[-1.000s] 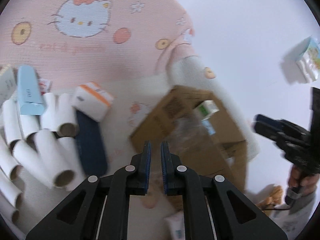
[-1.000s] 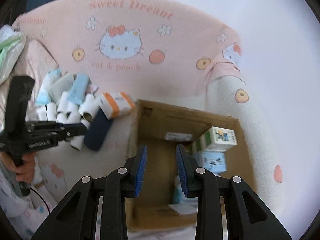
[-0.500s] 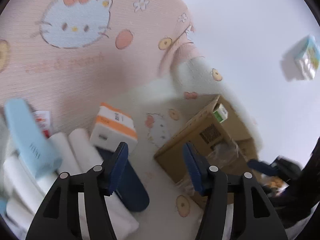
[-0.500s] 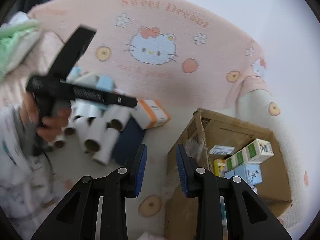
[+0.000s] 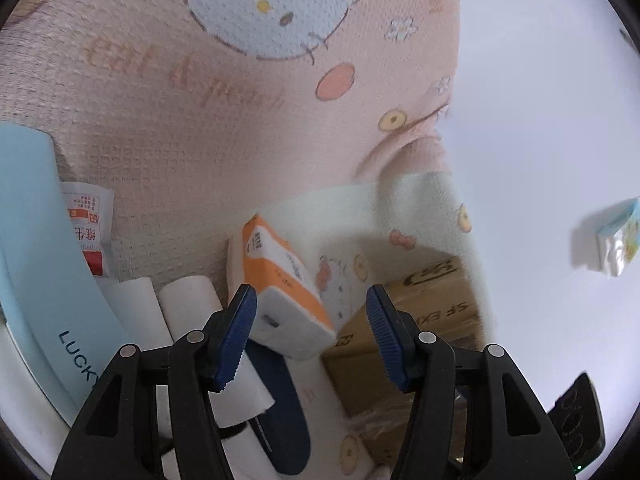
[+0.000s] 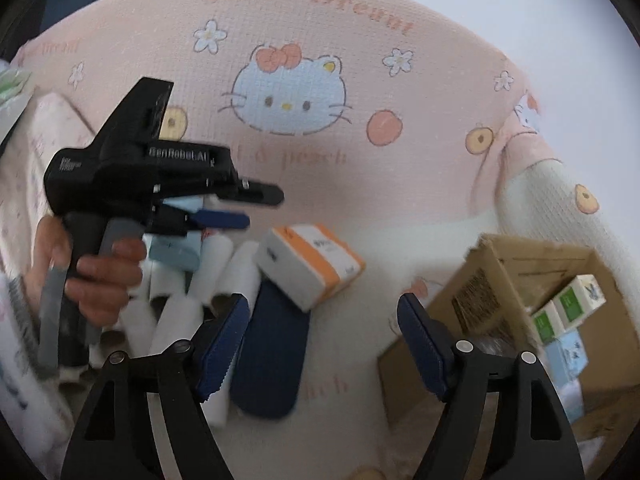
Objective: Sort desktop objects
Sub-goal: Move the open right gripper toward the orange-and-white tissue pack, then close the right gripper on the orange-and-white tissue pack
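Note:
An orange and white box [image 5: 280, 292] lies tilted on a flat navy case [image 5: 280, 412] beside several white paper tubes [image 5: 192, 304]. My left gripper [image 5: 310, 320] is open. The box sits just ahead between its fingers, and the pads do not press on it. In the right wrist view a hand holds the left gripper [image 6: 262, 208] above the tubes [image 6: 224, 264], left of the box [image 6: 308, 264]. My right gripper [image 6: 322, 320] hovers over the navy case [image 6: 272, 356]. Its jaws are opening, with nothing gripped.
An open cardboard box [image 6: 520, 280] with small green and blue cartons [image 6: 568, 304] stands at the right. A pale blue tube [image 5: 48, 260] and a red-printed sachet [image 5: 88, 232] lie at the left. A pink cartoon-cat cushion wall [image 6: 320, 140] rises behind everything.
Both grippers swung left and down from the cardboard box toward the pile. The left jaws went from shut to open. The right jaws opened in the last half second.

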Motion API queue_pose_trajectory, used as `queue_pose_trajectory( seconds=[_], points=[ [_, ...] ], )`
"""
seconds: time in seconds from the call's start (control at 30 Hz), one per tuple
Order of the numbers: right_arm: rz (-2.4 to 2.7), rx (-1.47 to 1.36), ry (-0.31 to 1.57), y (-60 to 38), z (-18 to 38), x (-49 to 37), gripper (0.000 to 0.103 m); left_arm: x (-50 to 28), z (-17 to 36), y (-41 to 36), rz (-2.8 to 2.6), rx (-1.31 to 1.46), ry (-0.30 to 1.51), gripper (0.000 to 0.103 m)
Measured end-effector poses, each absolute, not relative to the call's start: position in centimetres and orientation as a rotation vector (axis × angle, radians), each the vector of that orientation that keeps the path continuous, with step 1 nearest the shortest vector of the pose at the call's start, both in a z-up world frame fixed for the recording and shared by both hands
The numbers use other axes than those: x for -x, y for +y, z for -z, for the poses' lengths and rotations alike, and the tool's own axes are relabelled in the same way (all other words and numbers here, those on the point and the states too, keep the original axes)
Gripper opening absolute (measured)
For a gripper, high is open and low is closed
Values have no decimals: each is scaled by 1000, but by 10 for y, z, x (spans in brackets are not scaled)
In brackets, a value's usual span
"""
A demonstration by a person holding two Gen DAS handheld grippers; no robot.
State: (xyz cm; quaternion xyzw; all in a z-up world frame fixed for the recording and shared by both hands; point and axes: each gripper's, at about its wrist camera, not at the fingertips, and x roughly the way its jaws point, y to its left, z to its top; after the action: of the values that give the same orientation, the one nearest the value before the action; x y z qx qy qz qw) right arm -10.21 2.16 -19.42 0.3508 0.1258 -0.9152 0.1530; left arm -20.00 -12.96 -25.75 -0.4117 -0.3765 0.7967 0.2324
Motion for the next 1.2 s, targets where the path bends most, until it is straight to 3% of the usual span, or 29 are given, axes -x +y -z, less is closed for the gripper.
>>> queue_pose_trajectory(
  seconds=[0.2, 0.47, 0.67, 0.73, 0.8, 0.97, 1.2],
  points=[
    [2566, -1100, 392, 8, 224, 139, 78, 198, 262, -141, -2228, 1164, -1056, 61],
    [2500, -1238, 262, 12, 251, 170, 78, 216, 271, -155, -2224, 1169, -1137, 61],
    [2481, -1248, 290, 5, 261, 177, 78, 219, 274, -143, -2165, 1227, -1084, 60],
    [2469, -1258, 292, 5, 267, 180, 78, 220, 280, -141, -2204, 1277, -1072, 38],
    [2453, -1265, 284, 3, 273, 184, 78, 221, 285, -140, -2225, 1307, -1049, 31],
    [2407, -1256, 200, 7, 279, 193, 78, 218, 283, -136, -2207, 1286, -1038, 32],
    [2358, -1210, 262, -2, 275, 192, 78, 217, 284, -122, -2184, 1310, -962, 33]
  ],
)
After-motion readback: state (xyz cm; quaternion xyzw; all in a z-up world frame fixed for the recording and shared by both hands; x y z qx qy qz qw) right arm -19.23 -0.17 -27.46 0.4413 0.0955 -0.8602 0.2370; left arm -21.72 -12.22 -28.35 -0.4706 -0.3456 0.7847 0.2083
